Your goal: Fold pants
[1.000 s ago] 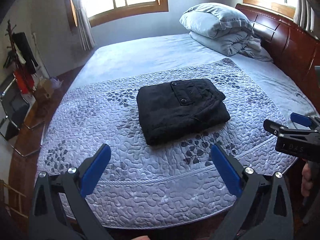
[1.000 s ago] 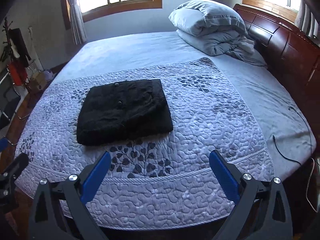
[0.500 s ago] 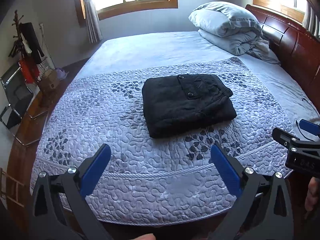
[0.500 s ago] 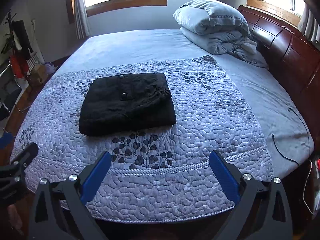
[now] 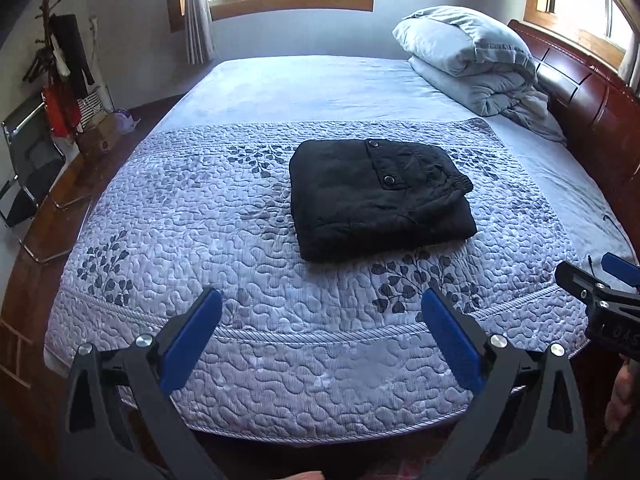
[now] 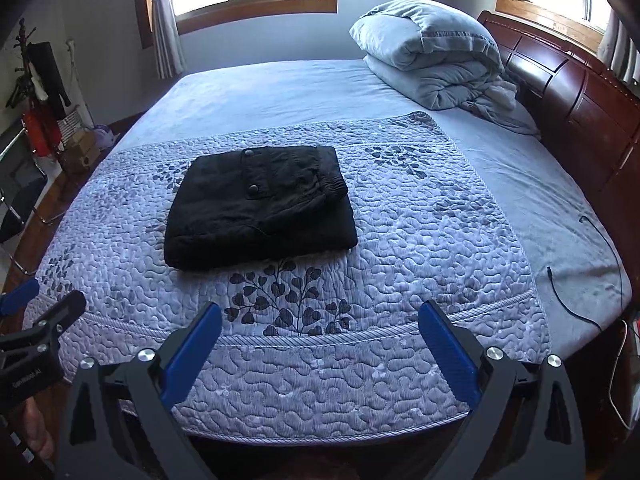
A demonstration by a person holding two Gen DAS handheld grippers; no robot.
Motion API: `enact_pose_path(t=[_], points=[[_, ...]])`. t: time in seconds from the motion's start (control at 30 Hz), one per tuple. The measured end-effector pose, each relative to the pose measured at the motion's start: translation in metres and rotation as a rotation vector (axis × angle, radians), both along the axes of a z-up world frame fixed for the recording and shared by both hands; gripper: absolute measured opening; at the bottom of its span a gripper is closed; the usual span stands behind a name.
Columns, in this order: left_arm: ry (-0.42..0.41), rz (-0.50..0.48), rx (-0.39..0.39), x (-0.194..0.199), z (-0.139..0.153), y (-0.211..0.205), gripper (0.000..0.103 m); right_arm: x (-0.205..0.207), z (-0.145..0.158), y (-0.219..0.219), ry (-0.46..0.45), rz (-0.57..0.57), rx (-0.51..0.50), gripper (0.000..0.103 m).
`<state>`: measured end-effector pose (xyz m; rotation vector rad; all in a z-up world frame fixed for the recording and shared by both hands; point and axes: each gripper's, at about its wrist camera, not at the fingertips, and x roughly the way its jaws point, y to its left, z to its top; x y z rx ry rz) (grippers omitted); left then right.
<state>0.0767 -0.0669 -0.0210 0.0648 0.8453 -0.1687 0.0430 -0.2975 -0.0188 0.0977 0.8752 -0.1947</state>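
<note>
Both my grippers are farther from the bed than they were one second ago. In the left wrist view the black pants (image 5: 380,200) sit now higher and smaller in the picture than before, and more of the quilted cover (image 5: 280,340) shows between them and my fingers. The right wrist view shows the same: the pants (image 6: 260,216) lie well ahead of the right fingers, a little to their left side, and the near edge of the bed is now below the fingertips.

The pants themselves have not moved. They lie as one compact rectangle on the cover, with the waistband and its two buttons on top and the layers stacked evenly. Nothing touches them.

The fingers of my left gripper (image 5: 322,336) stand wide apart and hold nothing. The fingers of my right gripper (image 6: 320,336) are also wide and empty. From the left view I see the right gripper at the far right side, and from the right view the left gripper at the far left side; both are well apart from the pants.

My judgement is that the folding is finished and I am only pulling back. I see no loose leg or corner that still needs a fold. The grey duvet (image 6: 432,60) near the headboard and the thin cable (image 6: 600,248) at the right of my right fingers are not part of this work.
</note>
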Motion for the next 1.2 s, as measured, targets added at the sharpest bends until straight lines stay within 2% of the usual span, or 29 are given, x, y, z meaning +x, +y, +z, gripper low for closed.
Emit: enact_pose_path(t=[0.5,1.2], points=[[0.01,-0.005,0.023,0.021,-0.007,-0.009,0.1,0.024,-0.013,-0.005,0.017,-0.008,-0.004,0.099],[0.028,-0.004,0.008,0.043,-0.015,-0.011,0.1,0.042,-0.018,-0.004,0.026,0.004,-0.015,0.099]])
